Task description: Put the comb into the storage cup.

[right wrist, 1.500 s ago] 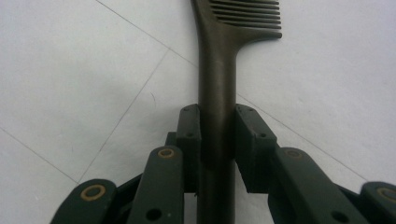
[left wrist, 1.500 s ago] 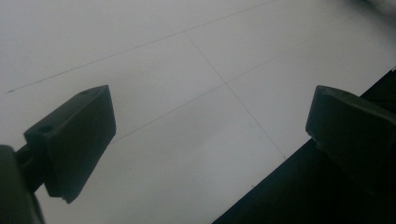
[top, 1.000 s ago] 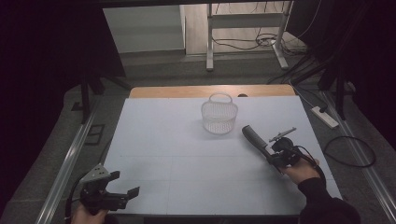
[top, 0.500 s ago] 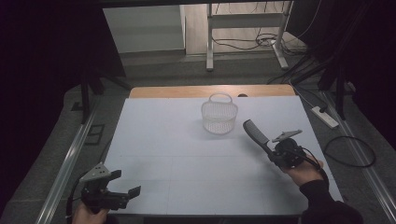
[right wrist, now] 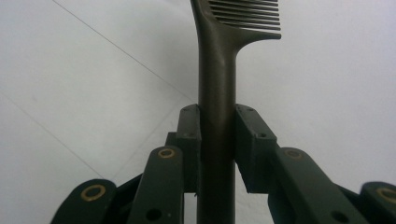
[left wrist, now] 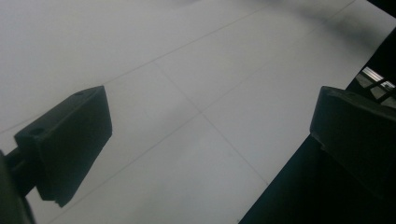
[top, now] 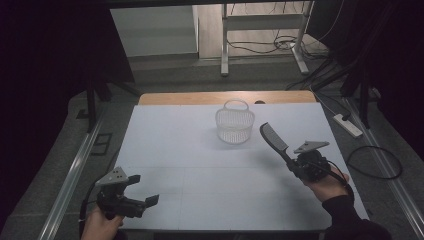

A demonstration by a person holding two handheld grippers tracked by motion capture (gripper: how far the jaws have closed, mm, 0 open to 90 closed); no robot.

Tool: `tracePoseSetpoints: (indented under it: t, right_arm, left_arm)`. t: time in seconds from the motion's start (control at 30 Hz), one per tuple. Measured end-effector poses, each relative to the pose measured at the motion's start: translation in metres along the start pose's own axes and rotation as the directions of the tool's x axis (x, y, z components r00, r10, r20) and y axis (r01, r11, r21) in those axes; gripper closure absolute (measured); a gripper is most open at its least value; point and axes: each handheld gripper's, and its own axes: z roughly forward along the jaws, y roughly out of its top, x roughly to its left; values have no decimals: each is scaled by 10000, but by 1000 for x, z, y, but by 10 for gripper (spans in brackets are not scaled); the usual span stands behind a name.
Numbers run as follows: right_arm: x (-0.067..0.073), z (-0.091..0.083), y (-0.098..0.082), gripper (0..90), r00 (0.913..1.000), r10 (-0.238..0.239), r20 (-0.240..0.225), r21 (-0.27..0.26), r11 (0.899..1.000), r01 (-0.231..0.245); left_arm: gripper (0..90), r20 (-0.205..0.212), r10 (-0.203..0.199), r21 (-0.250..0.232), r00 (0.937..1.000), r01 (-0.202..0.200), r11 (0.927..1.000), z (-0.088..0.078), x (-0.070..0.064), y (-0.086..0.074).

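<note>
Right gripper (top: 296, 167) clamped on black comb (top: 272, 136) handle; left gripper (top: 142, 190) jaws apart; no readable writing.

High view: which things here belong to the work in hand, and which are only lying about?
In use:
- black comb, clamped by its handle in the right gripper
- white mesh basket, standing close to the comb's toothed end
- white table

Lying about:
- power strip on the floor
- loose cables
- left gripper, jaws open, idle
</note>
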Motion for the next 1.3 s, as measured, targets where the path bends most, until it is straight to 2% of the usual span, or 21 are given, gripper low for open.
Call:
tracePoseSetpoints:
  t: [0.23,0.4,0.6,1.0,1.13,1.3]
  right_arm:
    - [7,-11,1,725,9998,-189,33,-611,9979,191]
    - [13,-19,1,725,9992,-402,14,-1075,9934,401]
    - [20,-26,1,725,9984,-572,45,-1397,9885,572]
    - [36,-35,3,725,9954,-957,107,-1876,9775,960]
    - [41,-38,4,725,9946,-1030,133,-2089,9724,1035]
    - [49,-40,6,725,9925,-1215,120,-2302,9656,1210]
  left_arm:
    - [1,342,231,-228,9991,-223,9995,9,1,18]
    - [0,546,218,-207,9983,-207,9996,17,0,30]
    - [0,750,267,-274,9968,-248,9993,26,-3,44]
    - [0,1420,485,-271,9887,-451,9986,43,-11,74]
    - [0,1779,466,-369,9829,-406,9985,49,-14,85]
    - [0,1970,479,-259,9792,-437,9987,60,-18,96]
